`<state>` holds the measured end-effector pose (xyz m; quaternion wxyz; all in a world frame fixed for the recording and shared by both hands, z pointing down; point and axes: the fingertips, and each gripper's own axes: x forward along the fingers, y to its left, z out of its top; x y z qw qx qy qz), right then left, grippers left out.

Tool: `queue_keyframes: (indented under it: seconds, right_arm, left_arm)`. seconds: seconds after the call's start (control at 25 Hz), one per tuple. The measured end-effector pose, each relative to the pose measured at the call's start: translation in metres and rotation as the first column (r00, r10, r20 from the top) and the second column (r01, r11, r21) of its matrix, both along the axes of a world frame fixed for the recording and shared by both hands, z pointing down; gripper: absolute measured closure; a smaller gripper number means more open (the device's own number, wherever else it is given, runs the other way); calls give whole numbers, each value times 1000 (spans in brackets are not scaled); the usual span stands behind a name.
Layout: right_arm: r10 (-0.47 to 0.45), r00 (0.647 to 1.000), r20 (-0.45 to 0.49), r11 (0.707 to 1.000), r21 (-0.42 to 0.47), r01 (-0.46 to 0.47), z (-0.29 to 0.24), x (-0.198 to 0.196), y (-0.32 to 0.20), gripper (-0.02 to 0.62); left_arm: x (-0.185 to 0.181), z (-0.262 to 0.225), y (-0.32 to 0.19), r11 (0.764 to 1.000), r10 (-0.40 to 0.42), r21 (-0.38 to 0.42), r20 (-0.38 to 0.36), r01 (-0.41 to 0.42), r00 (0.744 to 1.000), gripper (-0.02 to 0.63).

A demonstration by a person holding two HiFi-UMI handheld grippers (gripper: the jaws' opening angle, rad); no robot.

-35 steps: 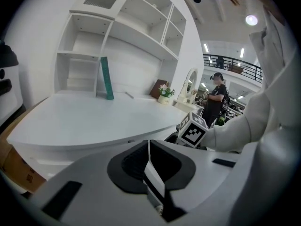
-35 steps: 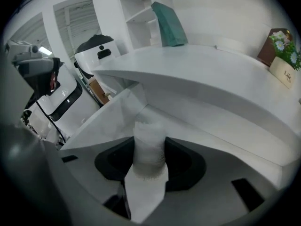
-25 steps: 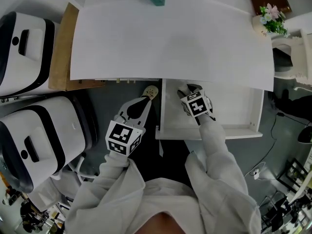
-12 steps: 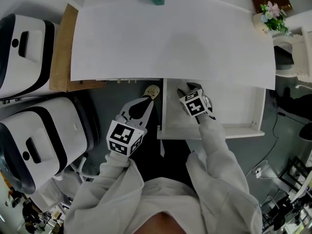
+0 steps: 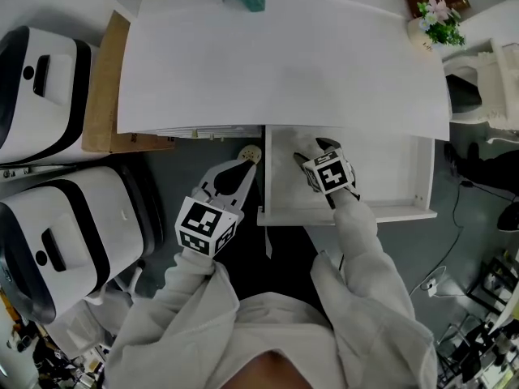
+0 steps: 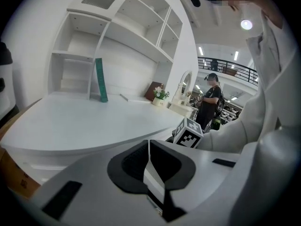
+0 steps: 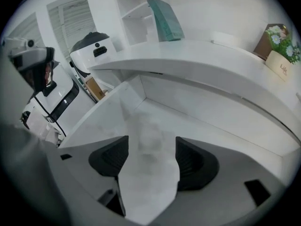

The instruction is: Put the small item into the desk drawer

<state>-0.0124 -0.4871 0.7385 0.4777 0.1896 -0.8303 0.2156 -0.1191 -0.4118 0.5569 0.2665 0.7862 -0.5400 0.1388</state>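
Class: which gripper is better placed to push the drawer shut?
Left, likely: left gripper, shut, hangs outside the drawer beside its front; right gripper is inside, jaws opening round a pale item.

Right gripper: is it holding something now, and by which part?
Nothing firmly. The right gripper's jaws are opening in the drawer; a pale small item sits between them, apparently not pressed.

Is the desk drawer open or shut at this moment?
Open. The drawer is pulled out from under the desk top; its white inside and front wall show in the head view.
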Motion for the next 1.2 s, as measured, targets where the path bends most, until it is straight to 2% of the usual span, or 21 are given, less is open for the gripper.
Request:
queue_keyframes:
  seconds: [0.16, 0.48, 0.8, 1.04, 1.2]
  right_arm:
    - [28, 999, 27, 1000, -6, -28, -21, 19, 2, 290]
    - [78, 991, 107, 994, 74, -86, -72, 59, 6, 290]
    - [133, 966, 224, 980, 117, -162, -130, 96, 30, 290]
    - [184, 919, 349, 959, 142, -246, -187, 119, 43, 290]
    - [236, 850, 472, 938, 119, -326, -227, 125, 46, 291]
  left_arm:
    - [14, -7, 1, 999, 17, 29, 16, -17, 1000, 580]
    - [53, -15, 10, 996, 57, 71, 16, -58, 998, 580]
    - [87, -26, 19, 990, 94, 102, 33, -97, 995, 580]
    - [99, -50, 20, 982, 80, 165, 52, -87, 995, 580]
    - [101, -63, 20, 980, 63, 188, 56, -72, 996, 580]
